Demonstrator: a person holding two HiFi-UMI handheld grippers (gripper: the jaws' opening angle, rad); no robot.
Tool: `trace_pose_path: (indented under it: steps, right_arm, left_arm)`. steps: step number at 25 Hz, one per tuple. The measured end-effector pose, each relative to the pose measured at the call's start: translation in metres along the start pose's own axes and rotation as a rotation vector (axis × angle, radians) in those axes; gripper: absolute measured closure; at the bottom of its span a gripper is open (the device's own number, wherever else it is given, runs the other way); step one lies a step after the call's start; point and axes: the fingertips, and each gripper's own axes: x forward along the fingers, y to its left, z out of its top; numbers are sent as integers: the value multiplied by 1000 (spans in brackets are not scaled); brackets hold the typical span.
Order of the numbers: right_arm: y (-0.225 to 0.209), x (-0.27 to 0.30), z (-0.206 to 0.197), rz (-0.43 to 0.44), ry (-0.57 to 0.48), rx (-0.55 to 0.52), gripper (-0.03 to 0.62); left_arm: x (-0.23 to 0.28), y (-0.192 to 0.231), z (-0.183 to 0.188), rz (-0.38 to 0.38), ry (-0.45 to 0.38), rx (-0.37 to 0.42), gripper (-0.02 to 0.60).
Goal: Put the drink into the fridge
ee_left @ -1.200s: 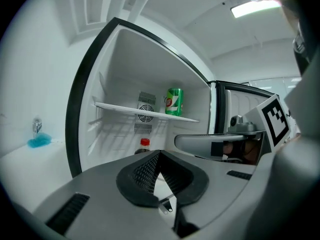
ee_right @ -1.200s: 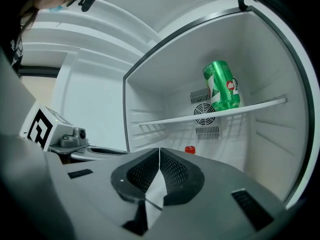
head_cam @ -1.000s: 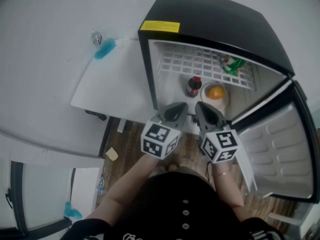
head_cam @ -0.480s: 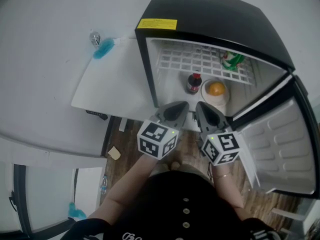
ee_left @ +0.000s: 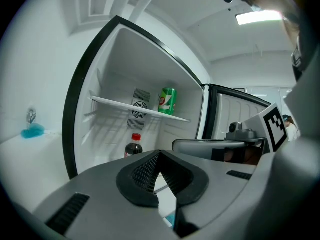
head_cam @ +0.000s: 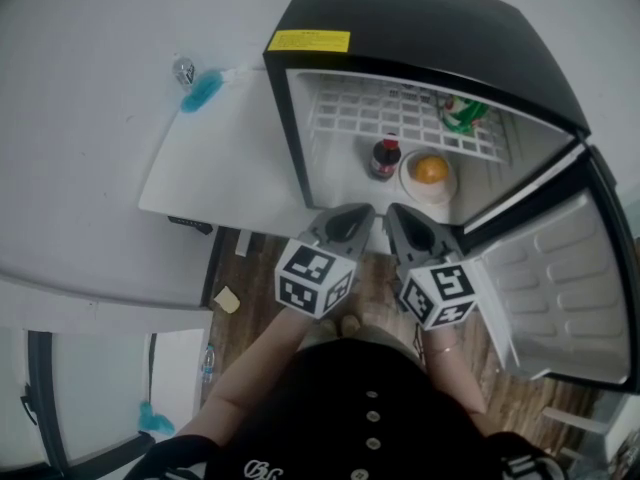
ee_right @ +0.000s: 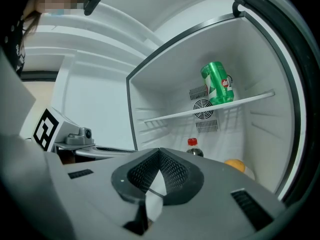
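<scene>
My left tool (head_cam: 356, 216) has its two jaws together, the tips meeting, and in the left gripper view nothing is between them (ee_left: 159, 156). My right tool (head_cam: 398, 215) is also closed, with nothing held (ee_right: 160, 152). The two tools are side by side, near each other but not touching, just in front of the open fridge (head_cam: 430, 28) and pointing into it.

The drink, a dark bottle (head_cam: 385, 158) with a red cap, stands upright on the bottom of the fridge, under the shelf (head_cam: 400, 118). Both gripper views show it there (ee_left: 133, 146) (ee_right: 194, 148), well apart from the tools. Just beside the bottle, on its right in the head view, is a white bowl (head_cam: 447, 190) with an orange fruit (head_cam: 431, 170) in it. On the shelf, toward the back right corner, is a green can (head_cam: 462, 118) (ee_right: 218, 82).

The door (head_cam: 560, 288) hangs wide open at the right. At the left of the fridge is a white surface (head_cam: 220, 158), and at its far corner lies a blue thing (head_cam: 200, 93) that I cannot identify. Below the tools I see a wooden floor (head_cam: 250, 298).
</scene>
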Motion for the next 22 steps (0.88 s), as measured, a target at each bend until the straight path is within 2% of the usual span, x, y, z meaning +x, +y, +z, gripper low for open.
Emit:
trace_pose_path:
  steps: [7, 22]
  right_arm:
    - [1, -1, 5, 10, 0, -33, 583]
    - [1, -7, -3, 5, 24, -52, 585]
  left_arm:
    - [3, -4, -4, -12, 1, -40, 575]
    - [7, -13, -9, -19, 6, -51, 575]
